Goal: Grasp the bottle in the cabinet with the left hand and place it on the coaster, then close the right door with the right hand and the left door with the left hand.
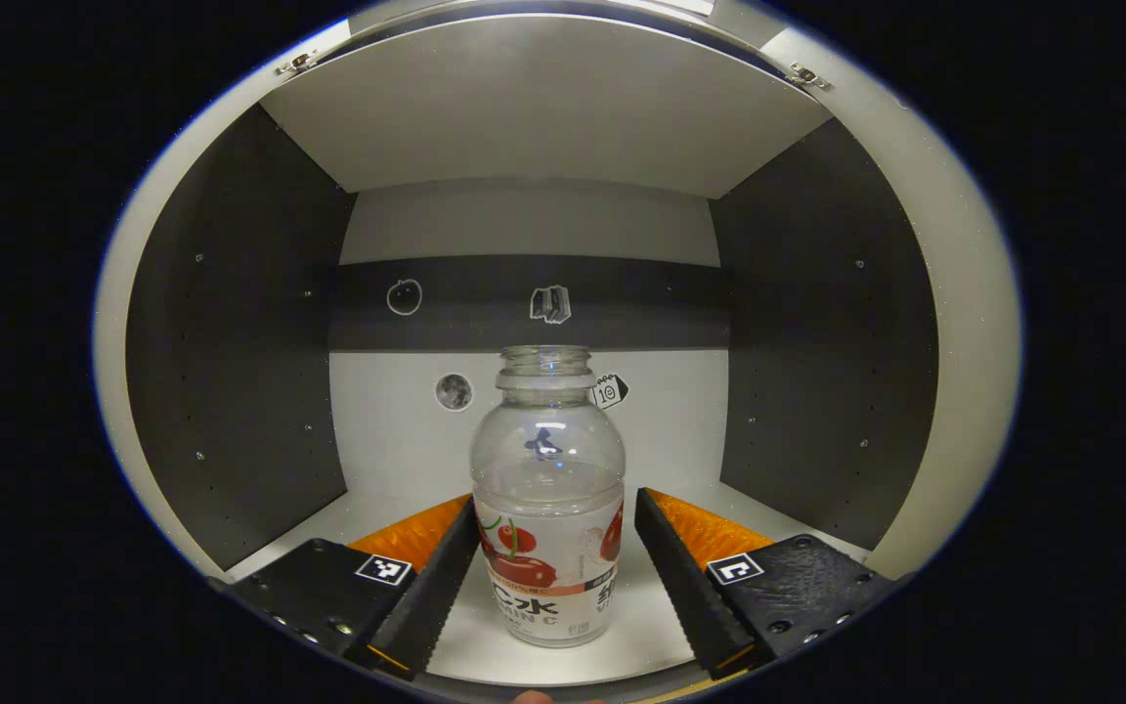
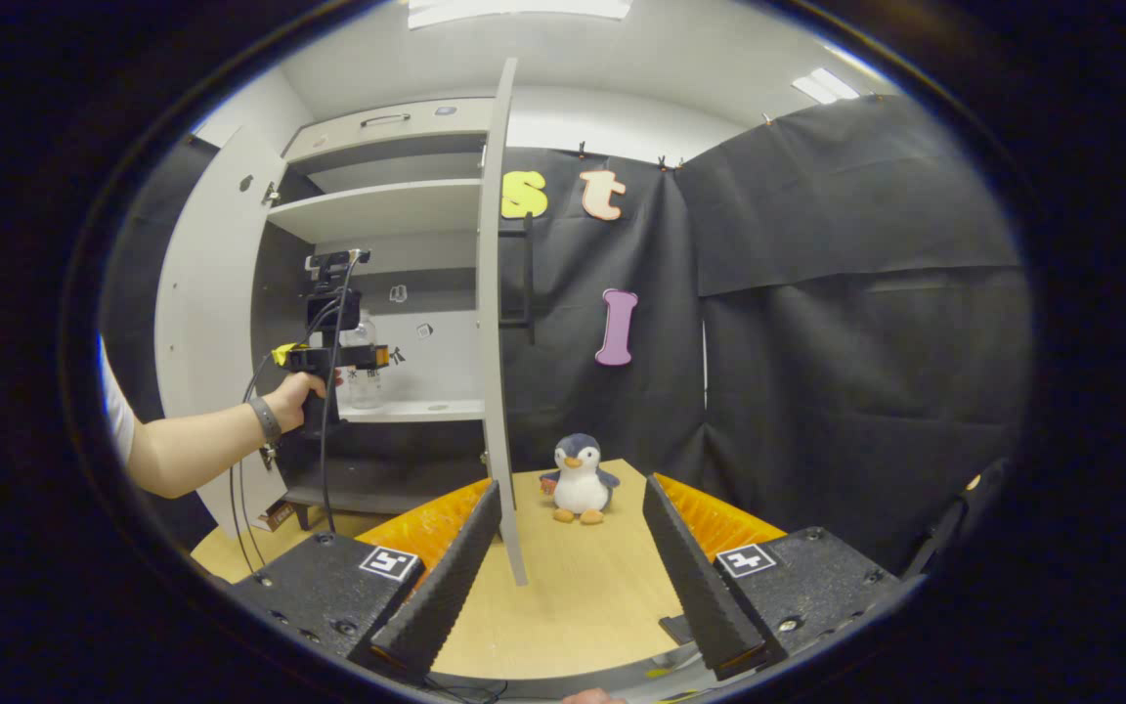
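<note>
In the left gripper view, the clear plastic bottle with a red cherry label and no cap (image 1: 547, 499) stands upright on the white shelf floor (image 1: 641, 626) of the grey cabinet (image 1: 231, 342), at the lower centre of the frame. The left gripper (image 1: 555, 577) is spread wide, its 2 fingers flanking the bottle's lower half; each finger is close beside the label, and I cannot tell whether either touches it. Small stickers (image 1: 550, 304) dot the cabinet's back wall above the bottle.

In the right gripper view, the right gripper (image 2: 571, 577) is spread wide and holds nothing, low in the frame above a light wooden table (image 2: 563, 606). The edge of the open right cabinet door (image 2: 493, 323) runs vertically through the centre. At left, a hand (image 2: 294, 396) holds the left gripper (image 2: 360, 358) inside the cabinet at the bottle (image 2: 364, 376). A small plush penguin (image 2: 580, 478) stands on the table at centre.
</note>
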Motion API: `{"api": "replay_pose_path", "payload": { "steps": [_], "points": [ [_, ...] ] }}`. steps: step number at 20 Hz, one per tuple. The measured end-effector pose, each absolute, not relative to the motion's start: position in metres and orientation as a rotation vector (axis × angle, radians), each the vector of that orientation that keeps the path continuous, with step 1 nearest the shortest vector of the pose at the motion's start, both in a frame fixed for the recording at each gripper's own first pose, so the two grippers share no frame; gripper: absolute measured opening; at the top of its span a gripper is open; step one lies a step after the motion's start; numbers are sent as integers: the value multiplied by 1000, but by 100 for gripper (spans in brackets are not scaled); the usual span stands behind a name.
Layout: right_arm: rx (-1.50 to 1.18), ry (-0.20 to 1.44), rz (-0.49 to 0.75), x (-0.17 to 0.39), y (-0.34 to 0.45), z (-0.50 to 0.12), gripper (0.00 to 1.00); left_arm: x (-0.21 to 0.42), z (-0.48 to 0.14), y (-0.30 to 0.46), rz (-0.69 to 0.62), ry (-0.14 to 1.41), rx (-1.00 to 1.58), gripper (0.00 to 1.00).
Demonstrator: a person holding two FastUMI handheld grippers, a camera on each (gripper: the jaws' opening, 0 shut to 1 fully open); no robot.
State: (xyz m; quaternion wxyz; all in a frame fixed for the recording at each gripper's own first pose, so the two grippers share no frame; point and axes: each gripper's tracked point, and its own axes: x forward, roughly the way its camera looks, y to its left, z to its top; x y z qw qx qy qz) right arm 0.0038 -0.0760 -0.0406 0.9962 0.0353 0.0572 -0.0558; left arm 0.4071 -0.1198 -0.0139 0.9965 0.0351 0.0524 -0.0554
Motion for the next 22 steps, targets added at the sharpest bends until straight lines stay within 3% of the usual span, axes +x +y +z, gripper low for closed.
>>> {"api": "replay_pose_path", "payload": {
  "steps": [2, 4, 7, 13, 22],
  "points": [
    [75, 114, -109, 4, -75, -40, 96, 409, -11, -116, -87, 90, 71, 77],
    [79, 114, -102, 4, -75, -40, 96, 403, -5, -116, -95, 73, 60, 75],
    [84, 104, -85, 5, -73, -38, 96, 391, 3, -114, -121, 66, 44, 79],
    [73, 84, -11, 9, -62, -31, 96, 312, 17, -107, -150, 22, 29, 75],
    [64, 45, 124, 5, -32, -5, 96, 181, -44, -112, -208, 29, 7, 75]
  ]
}}
